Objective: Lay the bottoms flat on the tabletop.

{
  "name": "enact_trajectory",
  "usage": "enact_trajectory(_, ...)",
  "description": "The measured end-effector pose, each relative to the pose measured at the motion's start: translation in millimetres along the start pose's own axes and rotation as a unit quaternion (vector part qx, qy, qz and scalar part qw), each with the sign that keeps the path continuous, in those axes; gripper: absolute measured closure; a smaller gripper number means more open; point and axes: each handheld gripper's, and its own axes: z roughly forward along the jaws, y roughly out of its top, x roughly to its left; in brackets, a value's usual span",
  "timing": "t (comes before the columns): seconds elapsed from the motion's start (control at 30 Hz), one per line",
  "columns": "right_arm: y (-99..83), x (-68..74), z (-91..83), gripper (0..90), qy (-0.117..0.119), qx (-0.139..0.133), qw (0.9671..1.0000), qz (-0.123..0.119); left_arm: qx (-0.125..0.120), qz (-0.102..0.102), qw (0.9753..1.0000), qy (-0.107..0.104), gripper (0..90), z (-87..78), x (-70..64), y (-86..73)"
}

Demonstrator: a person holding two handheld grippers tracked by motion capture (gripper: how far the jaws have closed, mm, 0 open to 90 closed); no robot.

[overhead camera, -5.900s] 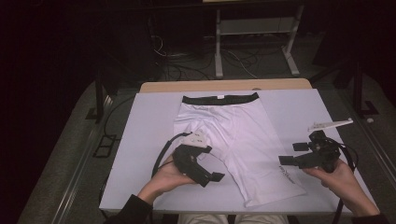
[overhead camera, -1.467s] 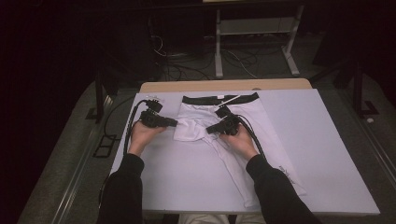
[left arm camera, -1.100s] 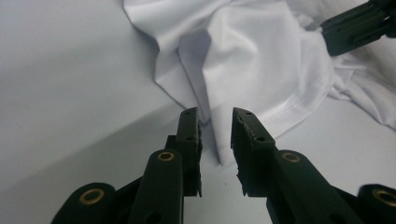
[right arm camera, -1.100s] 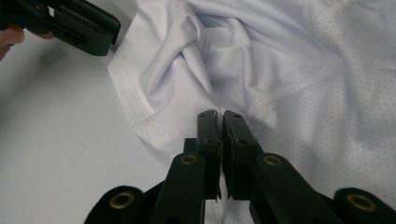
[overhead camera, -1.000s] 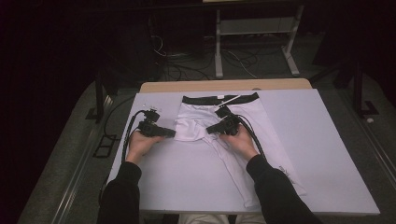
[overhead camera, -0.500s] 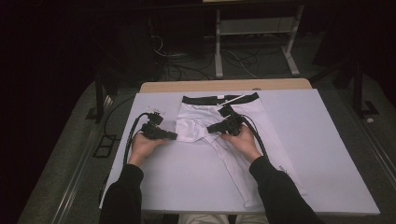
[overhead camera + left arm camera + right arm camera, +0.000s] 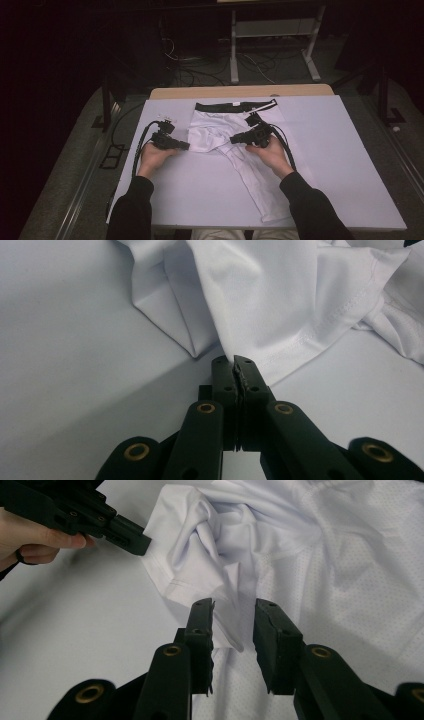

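Two grippers work on a pair of white shorts (image 7: 220, 137) spread on the white table (image 7: 345, 165) in the high view, black waistband (image 7: 225, 106) at the far side. The left gripper (image 7: 186, 146) sits at the shorts' left edge; the right gripper (image 7: 234, 139) lies over their middle, one leg trailing toward the person.

Seen from the left gripper view, the left gripper (image 7: 240, 371) has its jaws clenched on a hemmed fold of the shorts (image 7: 280, 300), cloth rising out of the tips.

Seen from the right gripper view, the right gripper (image 7: 234, 609) stands parted over the bunched shorts (image 7: 310, 575); fabric lies between the jaws, apparently ungripped. The left gripper (image 7: 137, 542) pinches the shorts' folded corner farther off.
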Motion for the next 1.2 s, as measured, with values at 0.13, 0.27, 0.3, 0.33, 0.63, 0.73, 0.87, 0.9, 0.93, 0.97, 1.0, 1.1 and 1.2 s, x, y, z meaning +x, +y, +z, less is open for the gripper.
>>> enact_trajectory(0.13, -3.9, -1.6, 7.7, 68.0, 0.001, 0.007, 1.0, 0.003, -0.001, -0.002, 1.0, -0.001, 87.8, 0.2, 0.3, -0.1)
enact_trajectory(0.27, -6.4, -1.9, 16.8, 84.5, 0.002, 0.009, 1.0, 0.0, 0.0, -0.001, 1.0, 0.0, 87.9, -0.2, -0.3, -0.1)
enact_trajectory(0.3, -6.5, -1.0, 17.3, 87.4, 0.007, 0.007, 0.9999, -0.002, 0.002, 0.001, 1.0, 0.002, 87.9, -0.8, -1.0, -0.1)
enact_trajectory(0.33, -6.6, 0.8, 16.8, 87.8, 0.01, 0.005, 0.9999, -0.007, 0.003, 0.001, 1.0, 0.002, 88.0, -1.3, -1.7, -0.1)
enact_trajectory(0.63, -7.8, 33.4, -3.1, 88.6, 0.05, 0.014, 0.9968, -0.06, 0.006, 0.016, 0.9998, 0.013, 88.1, -30.4, -12.8, -5.7)
enact_trajectory(0.73, -14.0, 45.5, -5.7, 88.6, 0.071, 0.015, 0.9952, -0.066, 0.001, 0.021, 0.9997, 0.009, 88.2, -39.3, -18.8, -16.1)
enact_trajectory(0.87, -28.5, 63.5, -1.0, 88.6, 0.104, 0.033, 0.991, -0.079, 0.011, 0.023, 0.9997, 0.008, 88.2, -48.0, -22.3, -33.3)
enact_trajectory(0.9, -31.4, 66.9, 0.9, 88.6, 0.107, 0.04, 0.9901, -0.082, 0.015, 0.02, 0.9997, 0.007, 88.2, -50.7, -22.1, -38.6)
enact_trajectory(0.93, -36.2, 72.5, 4.7, 88.6, 0.113, 0.05, 0.9883, -0.089, 0.018, 0.019, 0.9996, 0.005, 88.1, -52.5, -21.6, -41.6)
enact_trajectory(0.97, -38.9, 75.5, 6.8, 88.6, 0.117, 0.056, 0.9872, -0.092, 0.025, 0.016, 0.9995, 0.003, 88.1, -55.3, -21.5, -46.6)
enact_trajectory(1.0, -43.4, 80.5, 10.4, 88.6, 0.124, 0.067, 0.9852, -0.096, 0.029, 0.015, 0.9995, 0.002, 88.2, -57.1, -21.5, -49.4)
enact_trajectory(1.1, -52.0, 91.0, 17.0, 88.6, 0.135, 0.086, 0.9814, -0.106, 0.041, 0.015, 0.999, -0.007, 88.1, -64.9, -22.1, -59.6)
enact_trajectory(1.2, -59.1, 101.2, 24.3, 88.6, 0.147, 0.102, 0.9773, -0.113, 0.053, 0.019, 0.9984, -0.005, 88.1, -71.6, -22.5, -67.2)
